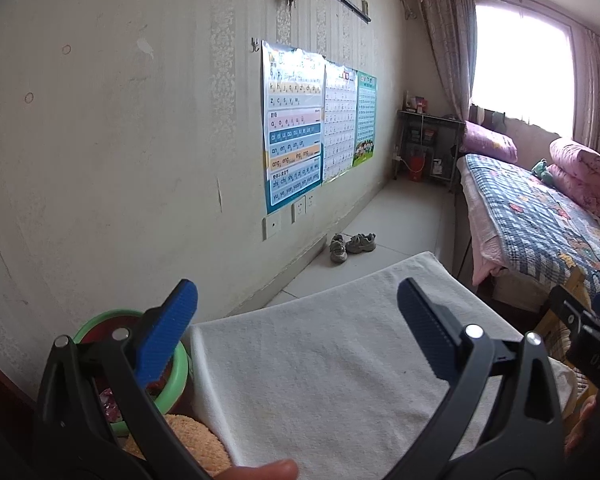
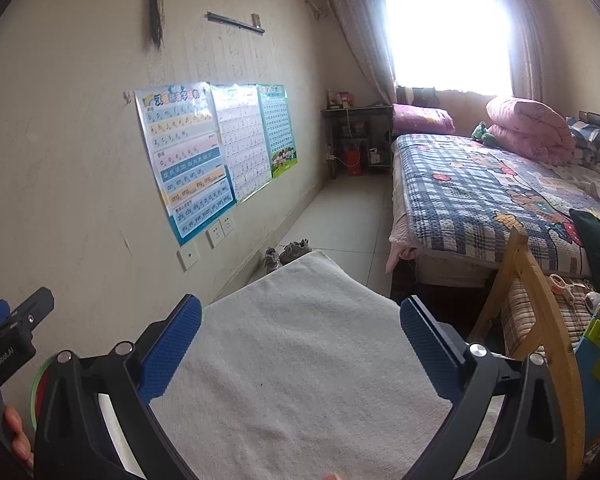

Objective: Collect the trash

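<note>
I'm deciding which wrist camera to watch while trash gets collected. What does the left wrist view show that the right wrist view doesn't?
Only the left wrist view looks into the round green plastic bin, with something pink inside, and shows the fuzzy orange cloth beside it. Only the right wrist view shows the wooden chair frame and the orange-handled scissors behind it. Both show the white towel-covered surface, the grey shoes by the wall, the posters, the bed, and an open, empty gripper: left gripper, right gripper.
</note>
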Demonstrator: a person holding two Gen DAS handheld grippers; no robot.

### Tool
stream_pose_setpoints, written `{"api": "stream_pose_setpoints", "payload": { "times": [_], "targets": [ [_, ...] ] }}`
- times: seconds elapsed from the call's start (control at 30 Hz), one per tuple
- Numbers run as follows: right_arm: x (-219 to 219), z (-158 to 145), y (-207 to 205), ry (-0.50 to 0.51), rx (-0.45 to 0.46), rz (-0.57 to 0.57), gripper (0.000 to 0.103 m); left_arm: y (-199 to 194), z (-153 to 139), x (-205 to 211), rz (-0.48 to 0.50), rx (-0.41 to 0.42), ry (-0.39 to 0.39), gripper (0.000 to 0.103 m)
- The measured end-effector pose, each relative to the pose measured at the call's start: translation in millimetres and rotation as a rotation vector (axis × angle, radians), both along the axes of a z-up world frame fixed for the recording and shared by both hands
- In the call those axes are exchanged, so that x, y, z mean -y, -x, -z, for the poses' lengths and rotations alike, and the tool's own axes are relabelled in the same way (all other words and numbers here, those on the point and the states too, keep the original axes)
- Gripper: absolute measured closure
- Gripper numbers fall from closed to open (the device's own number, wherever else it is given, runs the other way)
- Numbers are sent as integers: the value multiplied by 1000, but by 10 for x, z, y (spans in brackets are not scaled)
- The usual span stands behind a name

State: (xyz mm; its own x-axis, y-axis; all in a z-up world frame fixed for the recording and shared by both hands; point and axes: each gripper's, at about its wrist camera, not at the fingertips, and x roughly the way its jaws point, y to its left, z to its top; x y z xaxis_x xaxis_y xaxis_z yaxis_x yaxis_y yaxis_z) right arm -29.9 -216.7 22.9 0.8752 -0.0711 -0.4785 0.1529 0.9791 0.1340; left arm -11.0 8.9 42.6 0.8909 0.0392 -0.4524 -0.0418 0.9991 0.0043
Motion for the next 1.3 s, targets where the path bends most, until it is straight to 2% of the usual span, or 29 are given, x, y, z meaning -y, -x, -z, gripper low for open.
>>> {"api": "stream_pose_setpoints", "payload": {
  "times": [1.3],
  "targets": [
    [-143, 132, -48, 19, -47, -33, 7, -81, 82, -53, 1, -36, -15, 5]
  ]
}}
